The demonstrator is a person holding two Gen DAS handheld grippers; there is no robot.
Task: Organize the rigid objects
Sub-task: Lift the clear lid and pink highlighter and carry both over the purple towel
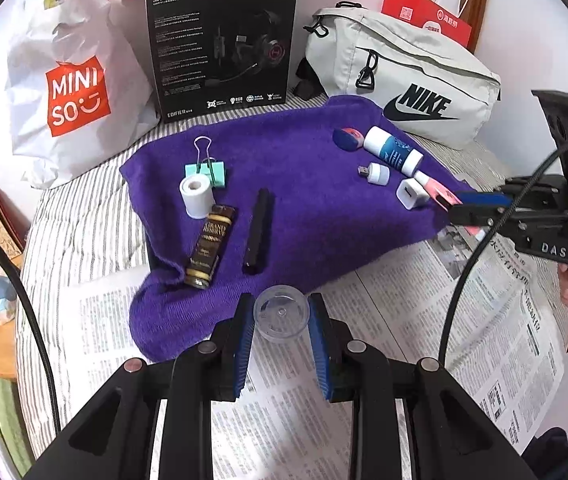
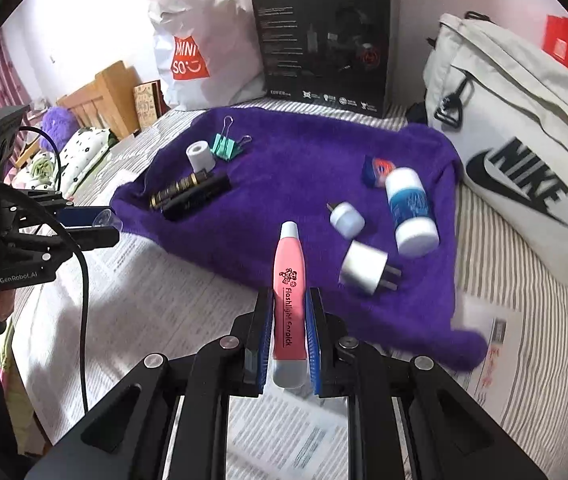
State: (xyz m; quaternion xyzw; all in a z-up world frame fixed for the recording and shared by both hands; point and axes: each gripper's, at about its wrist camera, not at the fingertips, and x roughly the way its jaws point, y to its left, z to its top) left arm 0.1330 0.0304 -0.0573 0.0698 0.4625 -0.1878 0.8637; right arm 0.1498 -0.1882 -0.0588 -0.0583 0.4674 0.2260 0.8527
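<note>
My left gripper (image 1: 282, 312) is shut on a small clear plastic cup (image 1: 282, 318) above the newspaper at the front edge of the purple towel (image 1: 304, 168); it also shows in the right wrist view (image 2: 100, 222). My right gripper (image 2: 289, 320) is shut on a pink flashlight earpick (image 2: 289, 276), held over the towel's near edge; it shows in the left wrist view (image 1: 456, 204). On the towel lie a white roll (image 1: 197, 196), a teal binder clip (image 1: 208, 168), a dark gold tube (image 1: 208, 244), a black bar (image 1: 259, 230), a white-blue bottle (image 1: 394, 155), a USB light (image 1: 372, 170) and a white charger (image 1: 410, 193).
A Miniso bag (image 1: 72, 92), a black headset box (image 1: 220, 36) and a grey Nike bag (image 1: 404, 80) stand along the back. Newspaper (image 1: 424, 320) covers the striped bed in front of the towel. A small blue-orange item (image 1: 348, 139) lies by the bottle.
</note>
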